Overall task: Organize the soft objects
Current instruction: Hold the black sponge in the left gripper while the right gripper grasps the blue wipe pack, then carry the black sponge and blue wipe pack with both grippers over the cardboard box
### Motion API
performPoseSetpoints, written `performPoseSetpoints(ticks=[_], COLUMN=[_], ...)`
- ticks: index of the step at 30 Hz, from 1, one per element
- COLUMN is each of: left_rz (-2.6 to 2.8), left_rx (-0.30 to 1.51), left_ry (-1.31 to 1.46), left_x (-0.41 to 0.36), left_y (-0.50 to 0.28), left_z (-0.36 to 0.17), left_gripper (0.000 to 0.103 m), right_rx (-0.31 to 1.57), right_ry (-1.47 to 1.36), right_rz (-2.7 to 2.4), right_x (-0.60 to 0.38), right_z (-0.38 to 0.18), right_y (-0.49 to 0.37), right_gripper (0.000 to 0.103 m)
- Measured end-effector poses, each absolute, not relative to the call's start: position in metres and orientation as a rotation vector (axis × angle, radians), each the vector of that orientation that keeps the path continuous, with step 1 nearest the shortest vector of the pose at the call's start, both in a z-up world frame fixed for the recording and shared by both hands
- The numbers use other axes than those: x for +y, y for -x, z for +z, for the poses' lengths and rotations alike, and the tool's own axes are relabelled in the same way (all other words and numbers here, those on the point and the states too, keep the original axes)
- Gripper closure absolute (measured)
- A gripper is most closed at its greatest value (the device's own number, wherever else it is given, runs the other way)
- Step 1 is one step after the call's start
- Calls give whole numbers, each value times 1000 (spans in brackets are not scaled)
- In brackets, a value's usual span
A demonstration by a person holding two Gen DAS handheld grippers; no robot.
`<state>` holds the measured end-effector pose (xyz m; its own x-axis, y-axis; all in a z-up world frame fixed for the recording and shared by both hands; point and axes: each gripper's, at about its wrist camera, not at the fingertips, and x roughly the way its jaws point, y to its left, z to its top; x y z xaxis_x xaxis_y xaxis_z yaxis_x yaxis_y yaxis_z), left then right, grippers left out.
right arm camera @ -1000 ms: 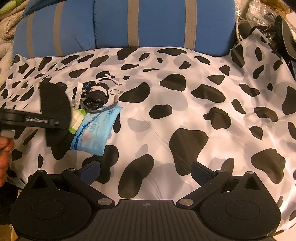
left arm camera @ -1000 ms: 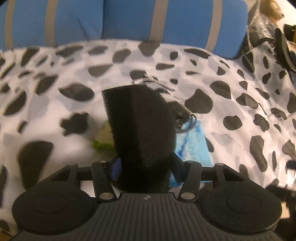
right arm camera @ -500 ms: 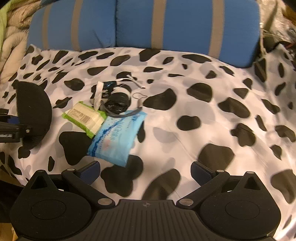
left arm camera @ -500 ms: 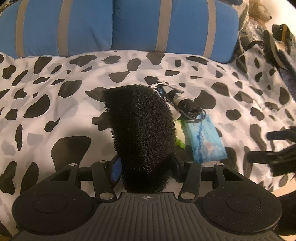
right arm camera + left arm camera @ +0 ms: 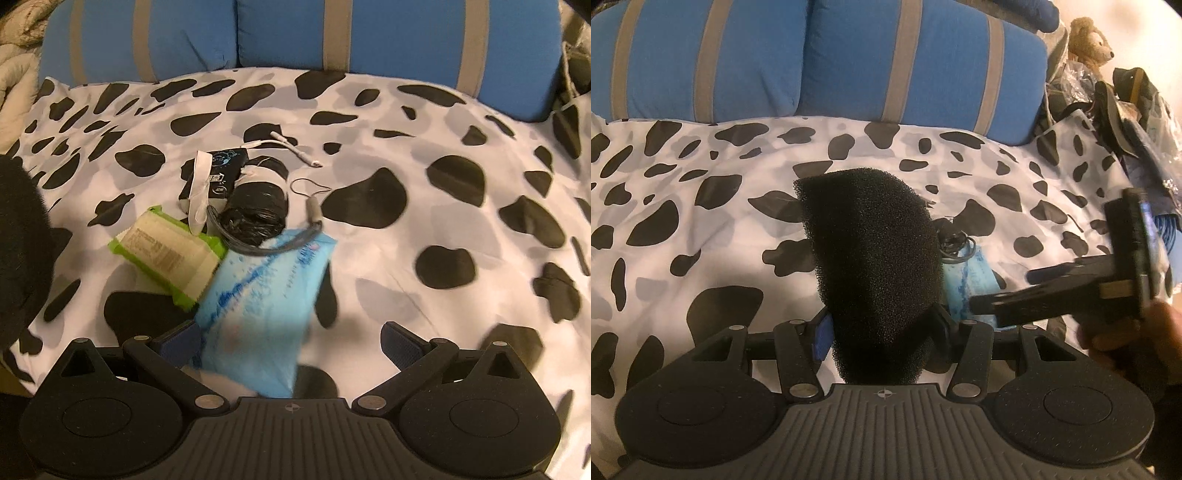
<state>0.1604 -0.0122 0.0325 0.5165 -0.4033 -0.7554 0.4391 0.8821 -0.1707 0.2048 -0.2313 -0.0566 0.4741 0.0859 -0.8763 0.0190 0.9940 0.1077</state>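
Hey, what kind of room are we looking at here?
Probably a bedroom: a cow-print sheet spread like a bed cover, blue striped pillows at its head, and a teddy bear in the corner.

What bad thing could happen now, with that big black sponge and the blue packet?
The open right gripper is over the blue packet, but a gray cord lies across its far end, so lifting the packet might drag the cord along. The packet also touches the green packet, which may get nudged. The left gripper pinches the black sponge only near its bottom, so it could wobble.
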Motion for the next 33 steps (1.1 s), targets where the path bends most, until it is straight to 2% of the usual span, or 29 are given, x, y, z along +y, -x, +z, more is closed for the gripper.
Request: performPoseSetpoints(ticks=[9, 12, 15, 25, 33], left_rz=[-517, -518, -514, -516, -543], left_rx=[908, 919, 922, 934, 927], left_ry=[-23, -12, -26, -31, -38], left_x=[-9, -8, -11, -16, -26], left_y=[-164, -165, -164, -164, -158], left_z=[32, 32, 30, 30, 32], left_gripper=[52, 52, 52, 52, 52], right_rx=[1087, 1114, 1125, 1151, 1086], right_ry=[-30, -16, -13, -37, -84], right_rz=[-2, 27, 26, -19, -12], right_x=[-211, -207, -210, -232, -250], right_z=[-76, -75, -73, -64, -37], right_y=[-233, -232, -230, -207, -181], right_gripper=[2, 24, 28, 35, 36])
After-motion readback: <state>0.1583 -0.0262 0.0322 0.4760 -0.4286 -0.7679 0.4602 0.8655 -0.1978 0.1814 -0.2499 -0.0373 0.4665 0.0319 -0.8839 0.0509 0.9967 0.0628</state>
